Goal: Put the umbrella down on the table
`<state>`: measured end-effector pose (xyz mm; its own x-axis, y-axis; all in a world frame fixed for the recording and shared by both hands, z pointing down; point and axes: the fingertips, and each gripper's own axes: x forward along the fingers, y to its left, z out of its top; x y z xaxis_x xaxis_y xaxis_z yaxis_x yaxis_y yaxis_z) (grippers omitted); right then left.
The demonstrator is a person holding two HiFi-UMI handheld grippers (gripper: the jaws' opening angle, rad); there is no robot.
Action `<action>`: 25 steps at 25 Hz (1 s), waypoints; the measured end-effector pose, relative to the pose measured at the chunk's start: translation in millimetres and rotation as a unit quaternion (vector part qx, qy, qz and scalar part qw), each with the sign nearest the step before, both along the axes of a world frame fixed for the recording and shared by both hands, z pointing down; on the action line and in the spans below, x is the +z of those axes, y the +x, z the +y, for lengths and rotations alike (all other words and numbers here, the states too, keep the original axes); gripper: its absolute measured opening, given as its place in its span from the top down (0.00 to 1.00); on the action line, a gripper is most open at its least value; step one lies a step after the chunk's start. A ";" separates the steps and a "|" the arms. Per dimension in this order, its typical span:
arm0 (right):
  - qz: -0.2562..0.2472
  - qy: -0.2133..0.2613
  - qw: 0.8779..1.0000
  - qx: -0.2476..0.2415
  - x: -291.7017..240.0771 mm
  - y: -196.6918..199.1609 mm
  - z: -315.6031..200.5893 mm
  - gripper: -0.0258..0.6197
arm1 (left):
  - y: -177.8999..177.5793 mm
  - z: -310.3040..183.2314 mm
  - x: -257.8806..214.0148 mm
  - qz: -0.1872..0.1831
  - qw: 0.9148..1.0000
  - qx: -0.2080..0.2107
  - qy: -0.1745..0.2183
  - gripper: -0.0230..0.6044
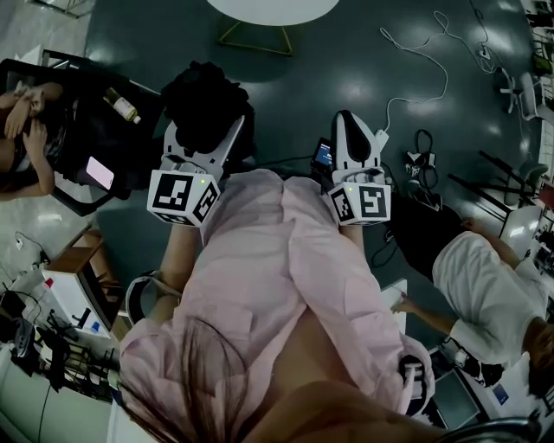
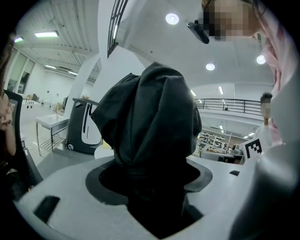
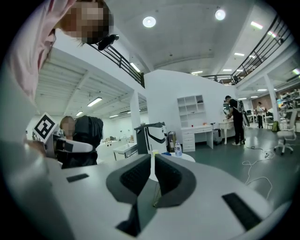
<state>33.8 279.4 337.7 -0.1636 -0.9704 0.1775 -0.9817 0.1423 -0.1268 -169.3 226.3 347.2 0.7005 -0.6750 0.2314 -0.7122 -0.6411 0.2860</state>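
The black folded umbrella (image 2: 150,122) was gripped in the left tongs (image 2: 149,187), its bundled fabric standing out beyond the tips. It was held in the air over the dark floor (image 1: 346,78) (well apart from the round white bench (image 1: 270,9)). The right tongs (image 3: 152,161) were pressed together on nothing.

My left tool (image 1: 205,130) is hiding the lower end of the black umbrella (image 2: 150,126) between its jaws. My pink top (image 1: 277,285) is blocking much of the head view, whose top edge is cutting off the round white surface (image 1: 273,9).
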 end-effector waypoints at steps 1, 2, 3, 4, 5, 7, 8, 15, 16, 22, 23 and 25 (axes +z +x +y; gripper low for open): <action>-0.003 -0.001 1.000 0.006 1.7 0.3 -3.3 0.89 | -0.4 -3.7 0.7 0.000 1.000 0.003 -0.001 0.45; -0.006 -0.003 1.000 0.010 4.1 -0.3 -6.2 0.89 | -0.7 -7.1 1.8 0.000 1.000 0.006 -0.003 0.45; -0.006 -0.006 1.000 0.012 6.4 -1.4 -8.9 0.89 | -1.0 -10.6 2.9 0.000 1.000 0.009 -0.004 0.45; -0.003 -0.008 1.000 0.014 7.9 -2.4 -11.2 0.89 | -1.0 -14.1 3.5 -0.001 1.000 0.012 -0.004 0.45; 0.001 -0.009 1.000 0.016 8.7 -3.1 -12.8 0.89 | -0.9 -17.1 3.7 -0.003 1.000 0.015 -0.003 0.45; 0.007 -0.010 1.000 0.019 9.7 -2.9 -14.0 0.89 | -0.5 -19.6 4.1 -0.005 1.000 0.018 -0.002 0.45; 0.009 -0.011 1.000 0.020 10.7 -1.3 -14.7 0.89 | 0.0 -19.8 5.2 -0.006 1.000 0.018 -0.003 0.45; -0.006 -0.019 1.000 0.016 19.9 10.2 -39.0 0.89 | 4.8 -26.5 16.0 -0.006 1.000 0.009 -0.022 0.45; -0.006 -0.020 1.000 0.007 21.1 8.6 -44.3 0.89 | 4.6 -28.1 17.0 -0.006 1.000 0.004 -0.023 0.45; 0.001 -0.015 0.999 -0.050 18.3 17.2 -105.7 0.89 | 21.3 -66.3 20.9 -0.008 0.999 -0.033 -0.028 0.45; 0.001 -0.015 0.998 -0.057 18.9 21.6 -117.0 0.89 | 26.3 -75.3 21.5 -0.007 0.999 -0.038 -0.027 0.45; 0.002 -0.015 0.998 -0.069 20.3 32.4 -135.0 0.89 | 37.6 -90.8 22.0 -0.003 0.998 -0.050 -0.023 0.45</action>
<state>66.3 144.5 358.0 -0.2939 -0.9330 0.2078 -0.9537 0.2717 -0.1288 -131.7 135.5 369.2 0.6282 -0.7302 0.2687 -0.7742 -0.5525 0.3086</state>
